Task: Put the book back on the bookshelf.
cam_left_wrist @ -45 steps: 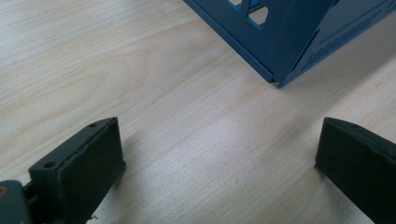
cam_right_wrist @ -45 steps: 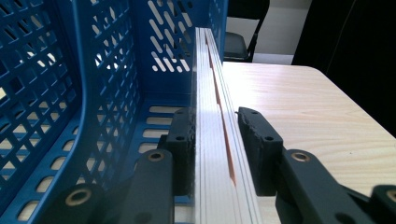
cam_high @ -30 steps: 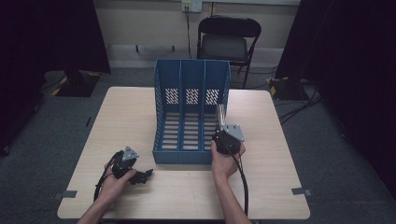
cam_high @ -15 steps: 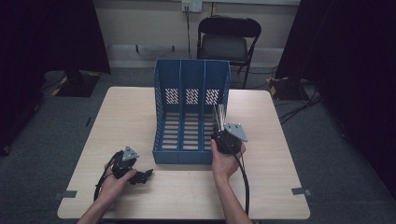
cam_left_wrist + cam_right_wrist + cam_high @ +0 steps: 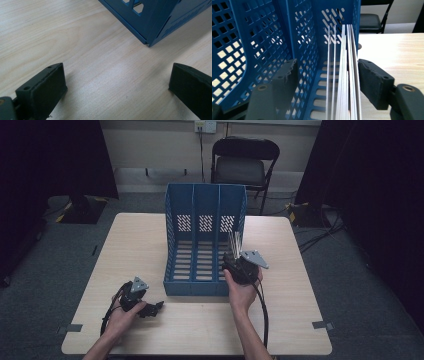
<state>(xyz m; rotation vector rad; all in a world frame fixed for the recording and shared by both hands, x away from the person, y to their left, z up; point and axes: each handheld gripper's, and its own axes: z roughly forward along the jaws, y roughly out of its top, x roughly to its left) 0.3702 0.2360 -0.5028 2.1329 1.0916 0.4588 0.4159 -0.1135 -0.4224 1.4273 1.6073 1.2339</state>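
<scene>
1. Leftward, your left gripper (image 5: 152, 309) rests low on the table (image 5: 125, 250) with jaws spread wide and empty; its own view shows the blue file rack (image 5: 160, 20) corner ahead.
2. Your right gripper (image 5: 235, 251) sits at the rack's (image 5: 205, 240) right compartment, jaws apart around thin upright sheets (image 5: 344, 75); I can't tell whether they're gripped.
</scene>
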